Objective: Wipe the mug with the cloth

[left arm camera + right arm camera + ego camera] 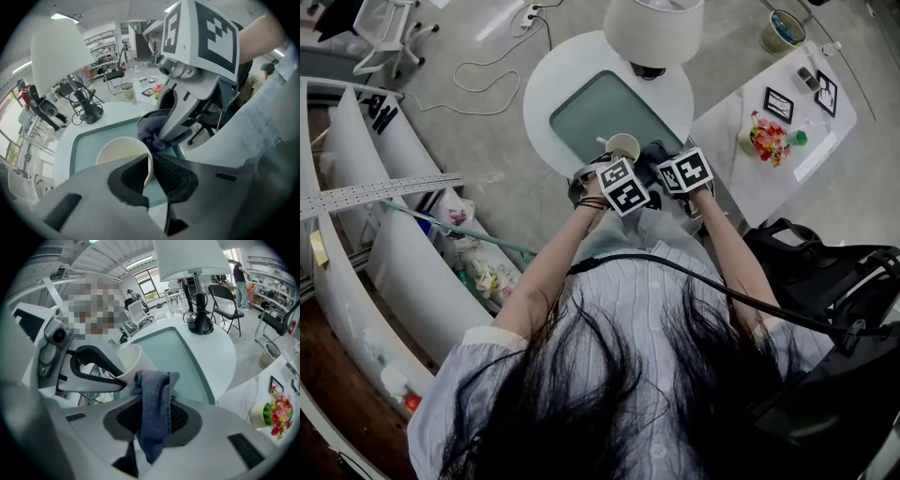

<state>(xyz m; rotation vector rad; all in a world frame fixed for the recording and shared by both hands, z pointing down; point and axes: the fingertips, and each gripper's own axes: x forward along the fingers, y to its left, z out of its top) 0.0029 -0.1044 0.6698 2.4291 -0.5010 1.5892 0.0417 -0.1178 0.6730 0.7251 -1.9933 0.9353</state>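
Blue cloth (157, 380) pinched in R gripper (151, 417); L gripper (151, 169) clamps mug (118, 152) rim.

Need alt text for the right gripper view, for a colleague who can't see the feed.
The right tongs are shut on a blue-grey cloth, whose upper end is bunched at the side of a cream mug. The left tongs pinch the mug's rim from the left. Behind them is a round white table with a green inset and a lamp.
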